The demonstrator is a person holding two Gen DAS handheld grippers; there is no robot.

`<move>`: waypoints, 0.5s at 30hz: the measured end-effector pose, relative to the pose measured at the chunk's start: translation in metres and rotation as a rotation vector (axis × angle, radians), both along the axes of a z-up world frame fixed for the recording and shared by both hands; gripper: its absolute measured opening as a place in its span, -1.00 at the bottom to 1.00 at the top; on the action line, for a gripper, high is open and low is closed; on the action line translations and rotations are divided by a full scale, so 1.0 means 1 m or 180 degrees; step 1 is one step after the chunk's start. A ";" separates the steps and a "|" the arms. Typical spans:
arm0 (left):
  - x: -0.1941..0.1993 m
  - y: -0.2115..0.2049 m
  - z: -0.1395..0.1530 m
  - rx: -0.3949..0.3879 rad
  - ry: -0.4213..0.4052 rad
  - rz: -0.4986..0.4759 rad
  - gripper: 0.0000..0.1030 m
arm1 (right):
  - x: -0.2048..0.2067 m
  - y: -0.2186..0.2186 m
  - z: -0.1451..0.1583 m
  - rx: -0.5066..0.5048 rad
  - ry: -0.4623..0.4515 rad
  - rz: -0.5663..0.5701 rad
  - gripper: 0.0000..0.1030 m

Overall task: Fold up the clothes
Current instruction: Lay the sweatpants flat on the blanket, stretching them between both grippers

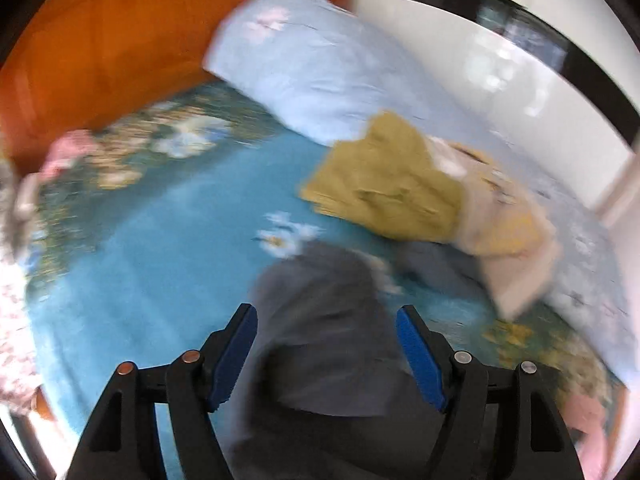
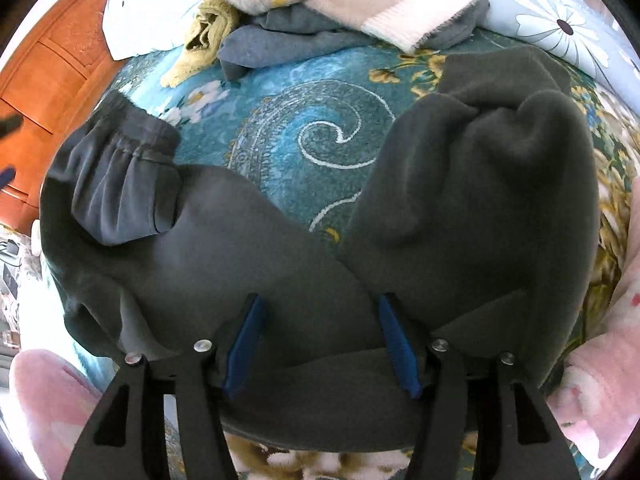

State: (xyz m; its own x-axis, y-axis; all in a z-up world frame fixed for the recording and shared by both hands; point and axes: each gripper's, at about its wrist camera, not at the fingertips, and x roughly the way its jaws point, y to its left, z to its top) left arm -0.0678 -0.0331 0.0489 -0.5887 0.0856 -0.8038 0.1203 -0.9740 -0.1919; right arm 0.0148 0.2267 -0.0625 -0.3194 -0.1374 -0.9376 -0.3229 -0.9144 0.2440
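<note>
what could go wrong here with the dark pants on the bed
1. Both the left gripper and the right gripper are open over the dark pants, so a grab may catch only one layer.
2. One cuff is already flopped over the leg; folding now could lock in that bunching.
3. The clothes pile sits close behind, so a sweeping fold may snag it.

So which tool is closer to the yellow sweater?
Probably the left. The left tool is open over dark pants, with the yellow sweater just beyond them. The right tool, open over the pants, sees the sweater far across the bed.
</note>
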 end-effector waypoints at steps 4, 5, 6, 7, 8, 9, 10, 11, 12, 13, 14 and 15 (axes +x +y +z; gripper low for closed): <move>-0.015 0.046 -0.031 -0.0109 -0.0337 -0.0508 0.47 | -0.001 -0.001 -0.002 -0.0024 -0.0005 -0.0005 0.26; -0.019 0.060 -0.045 -0.0196 -0.0471 -0.0612 0.47 | -0.001 -0.001 -0.003 -0.0029 0.0000 -0.0002 0.26; -0.022 0.072 -0.061 -0.0291 -0.0621 -0.0707 0.47 | 0.000 -0.001 -0.003 -0.0040 0.0011 0.0009 0.26; -0.024 0.080 -0.076 -0.0416 -0.0730 -0.0737 0.47 | 0.002 -0.001 -0.002 -0.0055 0.0029 0.0020 0.26; -0.026 0.088 -0.091 -0.0551 -0.0842 -0.0763 0.47 | 0.004 -0.002 -0.002 -0.0060 0.0041 0.0021 0.26; -0.028 0.095 -0.104 -0.0732 -0.0968 -0.0761 0.47 | 0.004 -0.002 -0.002 -0.0063 0.0049 0.0024 0.26; -0.032 0.099 -0.116 -0.0886 -0.1065 -0.0752 0.47 | 0.005 -0.003 -0.002 -0.0062 0.0053 0.0026 0.26; -0.036 0.102 -0.124 -0.1035 -0.1129 -0.0734 0.47 | 0.005 -0.003 -0.002 -0.0060 0.0056 0.0029 0.26; -0.039 0.104 -0.129 -0.1147 -0.1146 -0.0731 0.47 | 0.005 -0.004 -0.002 -0.0054 0.0053 0.0034 0.26; -0.041 0.105 -0.132 -0.1237 -0.1160 -0.0739 0.46 | 0.005 -0.005 -0.002 -0.0049 0.0049 0.0038 0.26; -0.043 0.104 -0.135 -0.1312 -0.1169 -0.0743 0.43 | 0.005 -0.006 -0.002 -0.0047 0.0045 0.0042 0.26; -0.044 0.100 -0.135 -0.1312 -0.1156 -0.0725 0.39 | 0.005 -0.006 -0.001 -0.0047 0.0042 0.0045 0.26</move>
State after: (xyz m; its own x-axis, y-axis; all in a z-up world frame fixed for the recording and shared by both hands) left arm -0.1115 0.0669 -0.0858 -0.2732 -0.1846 -0.9441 -0.1133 -0.9684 0.2221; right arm 0.0199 0.2203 -0.0638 -0.3296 -0.1558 -0.9312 -0.3066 -0.9152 0.2616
